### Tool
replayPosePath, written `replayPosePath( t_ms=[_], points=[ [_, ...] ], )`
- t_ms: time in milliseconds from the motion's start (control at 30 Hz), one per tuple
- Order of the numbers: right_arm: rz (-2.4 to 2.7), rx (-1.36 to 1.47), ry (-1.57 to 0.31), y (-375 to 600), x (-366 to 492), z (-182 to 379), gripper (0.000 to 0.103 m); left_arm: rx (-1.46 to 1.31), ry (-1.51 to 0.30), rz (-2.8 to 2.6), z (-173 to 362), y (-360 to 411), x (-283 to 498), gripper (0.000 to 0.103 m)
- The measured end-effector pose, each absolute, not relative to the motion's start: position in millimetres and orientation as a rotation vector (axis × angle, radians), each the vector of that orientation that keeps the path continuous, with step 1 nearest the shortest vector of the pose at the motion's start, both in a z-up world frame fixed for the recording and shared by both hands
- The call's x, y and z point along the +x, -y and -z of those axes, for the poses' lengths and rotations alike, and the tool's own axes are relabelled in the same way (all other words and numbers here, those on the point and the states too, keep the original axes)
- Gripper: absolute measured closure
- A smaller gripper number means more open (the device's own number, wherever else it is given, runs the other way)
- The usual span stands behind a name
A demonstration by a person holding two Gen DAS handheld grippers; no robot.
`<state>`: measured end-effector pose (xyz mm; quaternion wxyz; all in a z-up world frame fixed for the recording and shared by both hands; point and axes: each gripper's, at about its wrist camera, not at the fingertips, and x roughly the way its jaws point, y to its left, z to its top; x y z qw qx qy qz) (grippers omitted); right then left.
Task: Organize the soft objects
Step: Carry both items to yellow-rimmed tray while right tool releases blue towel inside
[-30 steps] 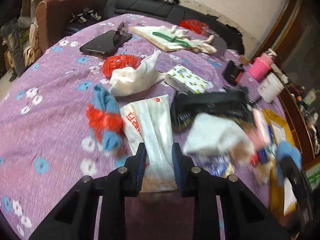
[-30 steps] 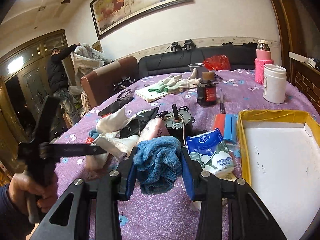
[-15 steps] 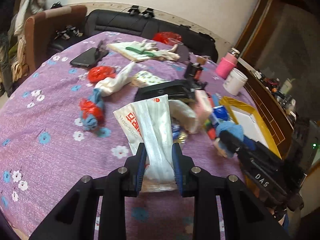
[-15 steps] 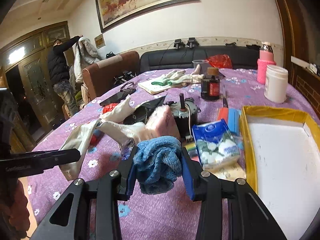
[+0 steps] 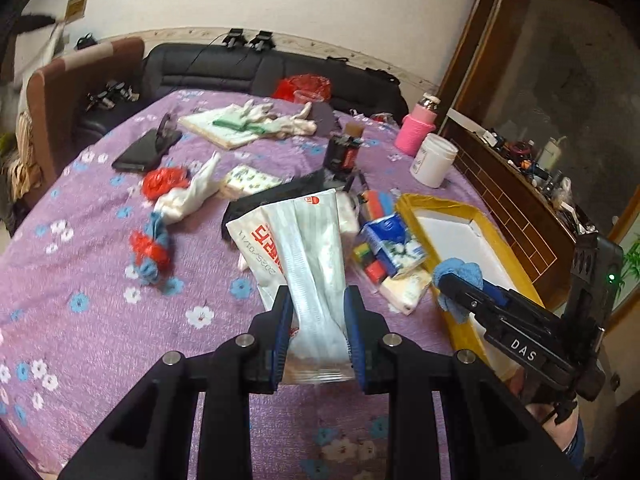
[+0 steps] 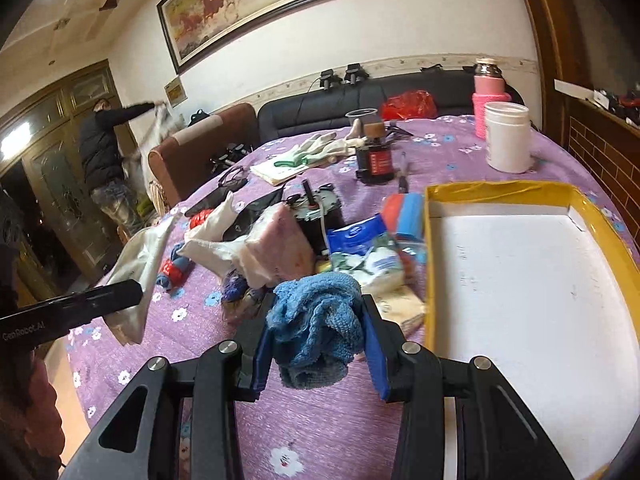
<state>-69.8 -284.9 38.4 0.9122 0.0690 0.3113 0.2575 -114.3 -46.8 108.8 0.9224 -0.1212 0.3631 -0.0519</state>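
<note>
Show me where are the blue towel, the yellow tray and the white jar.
blue towel (image 6: 316,320): right wrist view, middle of the bunched cloth.
yellow tray (image 6: 500,191): right wrist view, far rim.
white jar (image 6: 507,140): right wrist view, side wall.

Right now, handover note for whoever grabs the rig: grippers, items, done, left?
Left gripper: shut on the white plastic pack, lifted above the purple tablecloth.
Right gripper: shut on the blue towel, beside the near edge of the yellow-rimmed tray.
Done: both items picked up; the tray holds nothing.
Left: likely drop both in the tray, then the white cloth and the red-and-blue bundle.
</note>
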Motion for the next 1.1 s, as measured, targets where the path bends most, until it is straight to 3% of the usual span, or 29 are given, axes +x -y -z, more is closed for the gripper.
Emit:
replayPosePath(
  t_ms=[567, 1100],
  points=[
    [-0.495, 0.124, -0.559, 328.7, -75.1, -95.7, 0.060, -0.200, -0.710, 0.192, -148.5, 79.1, -107.3, 0.077],
    [-0.349, 0.152, -0.736, 401.2, 17.7, -74.4, 0.060, -0.145, -0.905, 0.370, -89.0, 202.3, 11.2, 0.077]
  ],
)
